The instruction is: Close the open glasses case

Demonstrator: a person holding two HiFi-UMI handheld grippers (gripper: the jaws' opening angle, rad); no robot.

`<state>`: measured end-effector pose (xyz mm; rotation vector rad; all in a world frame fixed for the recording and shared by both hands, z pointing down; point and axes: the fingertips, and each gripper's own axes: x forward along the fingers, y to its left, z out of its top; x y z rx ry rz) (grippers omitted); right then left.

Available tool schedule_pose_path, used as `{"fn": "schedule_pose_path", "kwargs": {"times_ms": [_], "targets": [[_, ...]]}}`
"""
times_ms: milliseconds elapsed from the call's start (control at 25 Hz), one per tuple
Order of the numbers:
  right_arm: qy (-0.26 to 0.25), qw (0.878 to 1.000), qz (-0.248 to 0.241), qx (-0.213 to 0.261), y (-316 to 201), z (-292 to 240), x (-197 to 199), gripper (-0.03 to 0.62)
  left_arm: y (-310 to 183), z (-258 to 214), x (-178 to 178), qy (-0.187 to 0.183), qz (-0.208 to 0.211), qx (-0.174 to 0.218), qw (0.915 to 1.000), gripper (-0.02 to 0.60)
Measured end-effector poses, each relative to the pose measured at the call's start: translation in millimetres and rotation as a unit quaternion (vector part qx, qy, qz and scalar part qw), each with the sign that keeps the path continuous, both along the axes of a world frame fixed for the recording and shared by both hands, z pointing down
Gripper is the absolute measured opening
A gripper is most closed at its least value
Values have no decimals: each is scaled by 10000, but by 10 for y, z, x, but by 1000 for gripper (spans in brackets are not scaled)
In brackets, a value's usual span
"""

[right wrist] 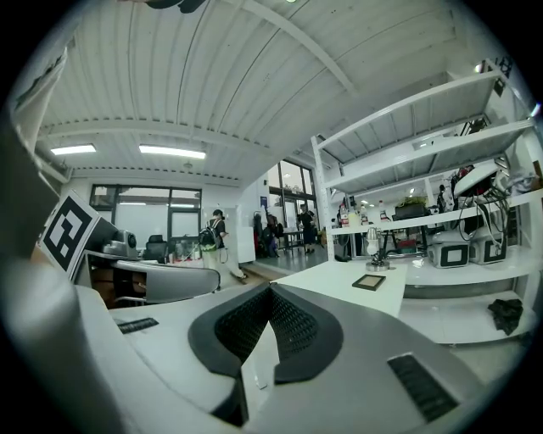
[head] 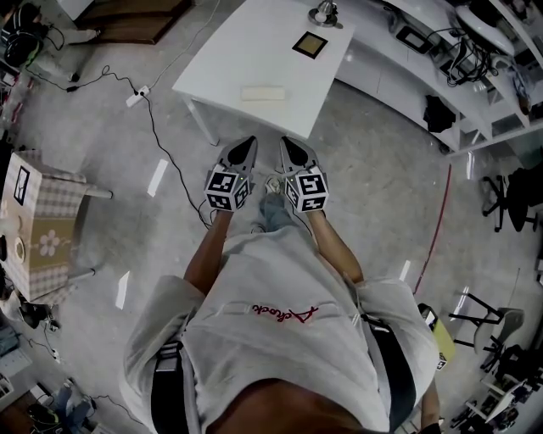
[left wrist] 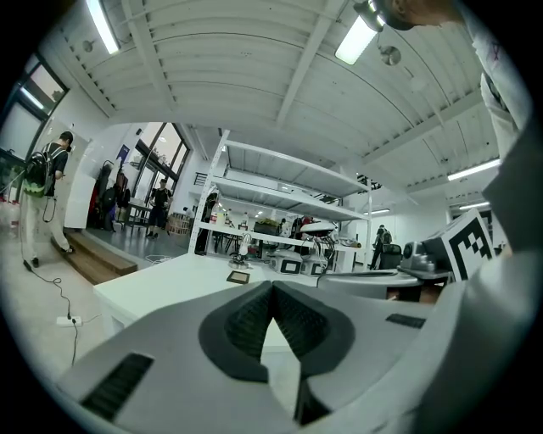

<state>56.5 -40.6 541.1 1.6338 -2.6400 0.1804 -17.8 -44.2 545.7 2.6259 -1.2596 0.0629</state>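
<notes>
The glasses case (head: 263,93) lies on the table (head: 222,52), well ahead of both grippers. The left gripper (head: 249,144) and right gripper (head: 288,144) have their fingers pressed together, holding nothing.

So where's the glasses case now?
In the head view the case lies on the white table near the front edge, ahead of the left gripper and right gripper; a dark square frame sits farther back.

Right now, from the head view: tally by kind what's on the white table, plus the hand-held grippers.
On the white table:
Pale flat case: 1
Dark square frame: 1
Small metallic object: 1
Grippers: 2 (left hand-held gripper, right hand-held gripper, both shut, empty)
Total: 5
</notes>
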Motion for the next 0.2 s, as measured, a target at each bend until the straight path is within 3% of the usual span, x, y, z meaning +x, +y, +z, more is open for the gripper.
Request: {"fn": "schedule_pose_path", "kwargs": {"times_ms": [200], "targets": [[62, 10000, -20, 34, 65, -6, -37, 17, 63, 18, -3, -19, 14, -13, 10000, 23]]}}
